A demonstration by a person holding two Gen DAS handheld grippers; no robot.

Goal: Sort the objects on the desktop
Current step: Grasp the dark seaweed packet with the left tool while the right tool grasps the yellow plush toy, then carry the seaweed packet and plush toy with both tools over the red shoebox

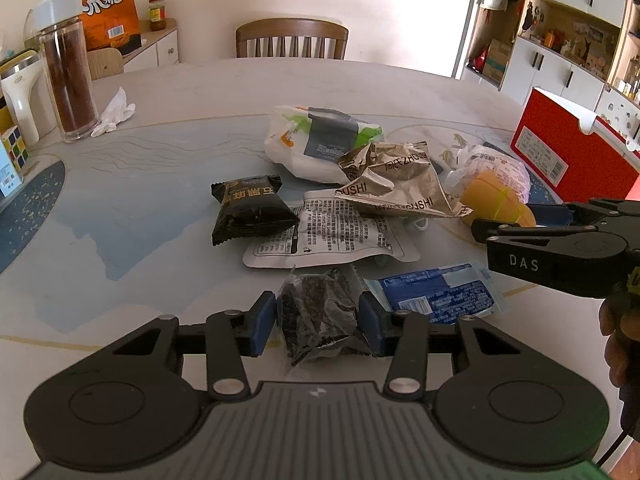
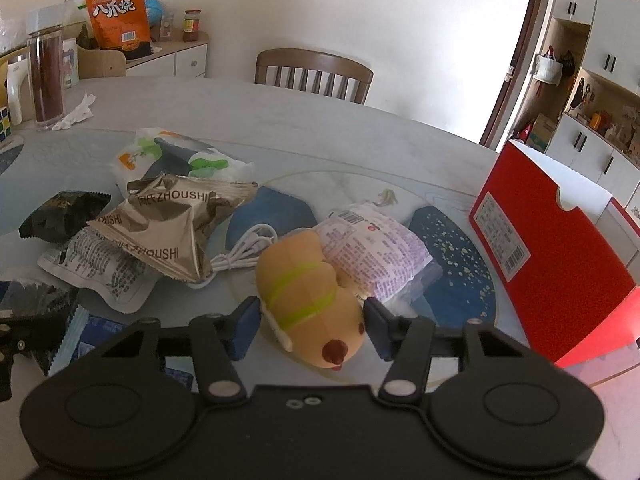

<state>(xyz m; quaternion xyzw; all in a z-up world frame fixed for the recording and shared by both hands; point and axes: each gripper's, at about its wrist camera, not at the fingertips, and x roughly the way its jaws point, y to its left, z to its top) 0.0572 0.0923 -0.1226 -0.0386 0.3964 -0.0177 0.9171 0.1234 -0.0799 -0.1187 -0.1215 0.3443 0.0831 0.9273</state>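
While the left gripper (image 1: 318, 320) clamps a clear packet of dark snack (image 1: 320, 316), its lower end is hidden behind the body. The right gripper (image 2: 310, 320) brackets the plush toy (image 2: 310, 296), contact unclear; a white cable (image 2: 248, 252) beyond it is half-buried under wrappers.

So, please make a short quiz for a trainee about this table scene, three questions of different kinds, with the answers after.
1. True or false: the left gripper holds a dark crinkled snack packet between its blue pads.
2. Multiple choice: what lies between the fingers of the right gripper? A) white cable B) orange plush toy C) red box
3. Fill the gap: the gold ZHOUSHI wrapper lies partly on a white printed ____.

Key:
1. True; both pads press its sides.
2. B, the orange plush toy; whether the pads touch it is unclear.
3. Pouch, the white printed pouch.
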